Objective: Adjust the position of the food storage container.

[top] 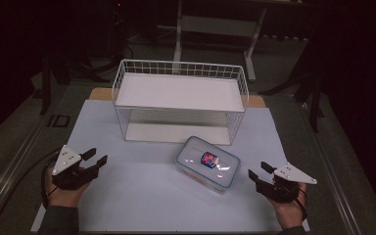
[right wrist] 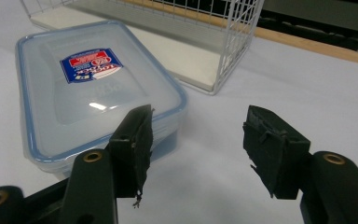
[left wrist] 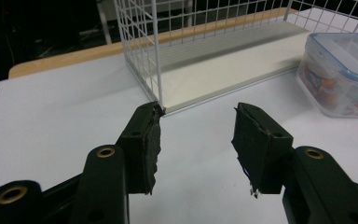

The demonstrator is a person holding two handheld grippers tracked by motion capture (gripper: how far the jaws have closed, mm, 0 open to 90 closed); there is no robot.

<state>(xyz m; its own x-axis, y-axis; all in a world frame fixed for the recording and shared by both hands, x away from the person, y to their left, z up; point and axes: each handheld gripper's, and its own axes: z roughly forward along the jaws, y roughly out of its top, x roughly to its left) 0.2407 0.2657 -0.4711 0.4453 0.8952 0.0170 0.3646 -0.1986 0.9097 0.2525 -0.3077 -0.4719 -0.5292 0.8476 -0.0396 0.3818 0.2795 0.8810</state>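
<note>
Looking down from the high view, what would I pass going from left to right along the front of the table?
Left gripper, open and holding nothing → clear plastic box with a blue-edged lid → right gripper, also open and holding nothing.

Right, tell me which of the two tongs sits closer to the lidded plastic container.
The right tongs: they rest just off the plastic container with the blue-rimmed lid, at its right end. The left tongs lie well apart from it, across bare white tabletop.
</note>
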